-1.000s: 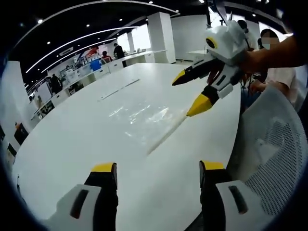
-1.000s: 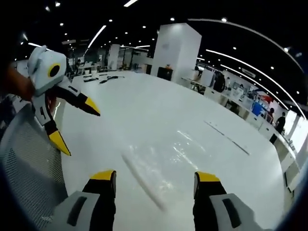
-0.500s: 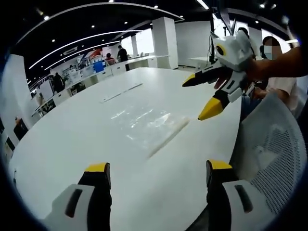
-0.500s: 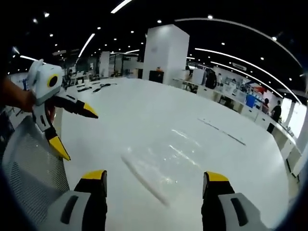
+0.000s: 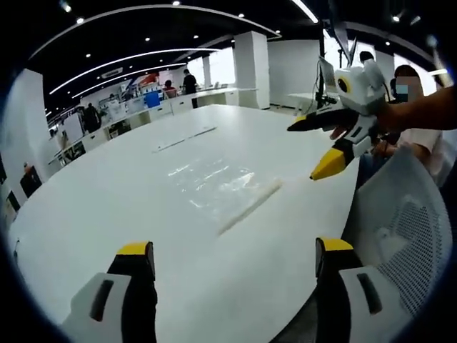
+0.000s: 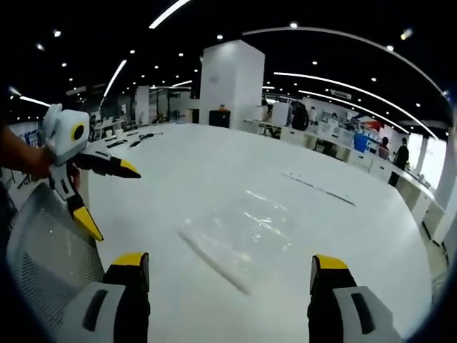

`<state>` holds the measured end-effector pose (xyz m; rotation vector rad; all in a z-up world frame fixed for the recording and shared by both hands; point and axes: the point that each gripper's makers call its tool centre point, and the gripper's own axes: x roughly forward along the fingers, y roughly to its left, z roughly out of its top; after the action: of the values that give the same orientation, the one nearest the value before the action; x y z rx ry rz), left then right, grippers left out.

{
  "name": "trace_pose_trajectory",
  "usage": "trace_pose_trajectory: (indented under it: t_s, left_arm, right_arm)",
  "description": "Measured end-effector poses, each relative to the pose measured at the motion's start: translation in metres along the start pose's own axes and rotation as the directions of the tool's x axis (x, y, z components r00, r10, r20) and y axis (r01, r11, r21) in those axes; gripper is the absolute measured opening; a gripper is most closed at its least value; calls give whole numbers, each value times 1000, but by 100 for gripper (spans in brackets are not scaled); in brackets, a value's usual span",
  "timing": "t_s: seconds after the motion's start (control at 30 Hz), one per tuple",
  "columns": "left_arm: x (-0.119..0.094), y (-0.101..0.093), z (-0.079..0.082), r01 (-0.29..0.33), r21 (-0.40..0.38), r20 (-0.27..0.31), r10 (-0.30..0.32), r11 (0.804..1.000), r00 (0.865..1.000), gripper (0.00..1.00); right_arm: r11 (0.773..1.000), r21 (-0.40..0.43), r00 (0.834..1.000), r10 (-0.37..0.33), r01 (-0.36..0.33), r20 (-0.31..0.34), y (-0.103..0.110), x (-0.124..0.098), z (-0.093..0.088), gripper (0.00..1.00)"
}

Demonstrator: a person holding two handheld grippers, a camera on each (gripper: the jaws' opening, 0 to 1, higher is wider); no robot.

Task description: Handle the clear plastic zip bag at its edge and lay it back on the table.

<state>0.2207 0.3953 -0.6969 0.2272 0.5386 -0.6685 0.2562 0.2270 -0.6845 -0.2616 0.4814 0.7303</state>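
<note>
The clear plastic zip bag [image 5: 218, 187] lies flat on the white table [image 5: 107, 193], its white zip strip along the near right edge. In the right gripper view the zip bag [image 6: 239, 236] lies ahead of the jaws. My left gripper [image 5: 232, 261] is open, low over the table's near edge, well short of the bag. My right gripper [image 6: 228, 275] is open and holds nothing. The right gripper [image 5: 325, 146] hangs open above the table's right edge in the left gripper view. At the left of the right gripper view, the left gripper [image 6: 107, 196] hangs open too.
A white mesh chair back [image 5: 407, 236] stands at the table's right edge, also the mesh chair [image 6: 46, 250] at lower left. A seated person [image 5: 414, 107] is behind the right gripper. Thin strips [image 5: 186, 137] lie far across the table. Desks and people fill the background.
Both grippers have drawn back and away from the bag, jaws staying open. The bag lies still on the table.
</note>
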Motion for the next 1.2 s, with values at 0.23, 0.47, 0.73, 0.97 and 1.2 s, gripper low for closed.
trace_pose_trajectory:
  t_s: [0.23,0.47,0.73,0.97,1.2]
  left_arm:
    - [-7,2,-1,-12,-39,24,13,999,1000,99]
    - [-16,0,-3,-20,-39,37,21,999,999,99]
    - [-21,-9,-2,-19,-32,50,20,999,999,99]
    - [-21,-13,-5,-24,-34,48,25,999,999,99]
    - [-23,-12,-6,-27,-50,55,30,998,998,98]
  right_arm:
    - [999,37,1000,-1,0,19,8,-13,0,100]
    - [998,61,998,-27,23,59,11,-24,4,100]
    - [996,84,996,-50,43,80,10,-31,1,100]
    - [994,96,994,-64,55,84,8,-34,-3,100]
    - [991,114,992,-80,69,95,10,-38,-2,100]
